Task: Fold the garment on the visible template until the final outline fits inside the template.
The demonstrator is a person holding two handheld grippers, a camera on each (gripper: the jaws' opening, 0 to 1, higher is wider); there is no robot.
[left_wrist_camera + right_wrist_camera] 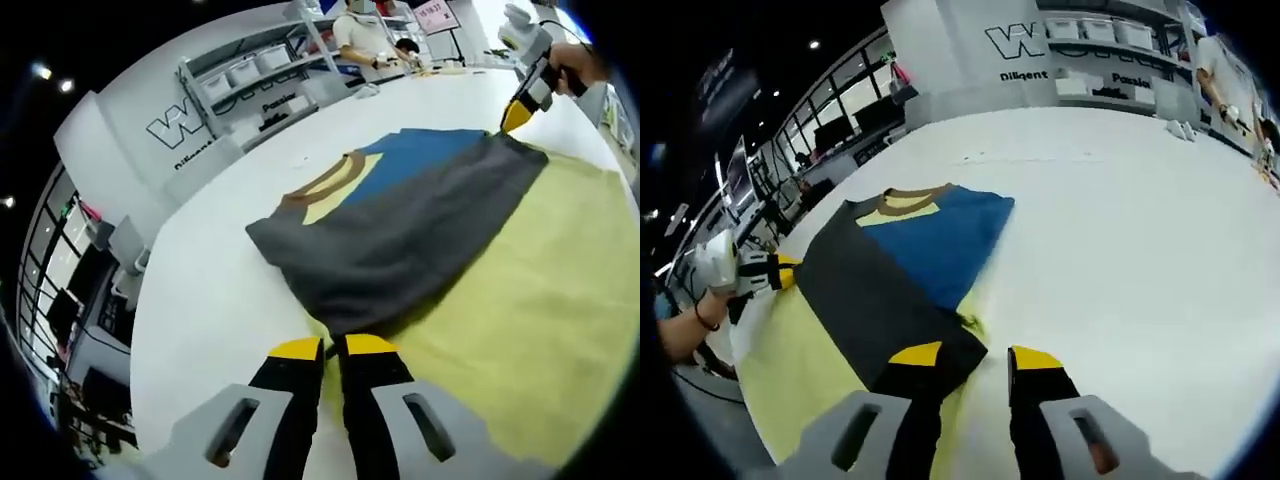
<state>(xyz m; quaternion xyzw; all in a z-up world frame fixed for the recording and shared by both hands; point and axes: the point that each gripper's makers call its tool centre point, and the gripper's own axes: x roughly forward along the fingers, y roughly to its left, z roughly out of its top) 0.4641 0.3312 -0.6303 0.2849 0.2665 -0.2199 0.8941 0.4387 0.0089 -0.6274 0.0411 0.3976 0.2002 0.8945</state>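
Folded garment lies lengthwise, collar pointing away.

1. Big white table running right out to its far edge.
2. Past that edge, grey shelving stacked with pale storage bins.
3. White wall panel with bold dark lettering.
4. Dark ceiling dotted with small spotlights.
5. Row of monitors along the side.
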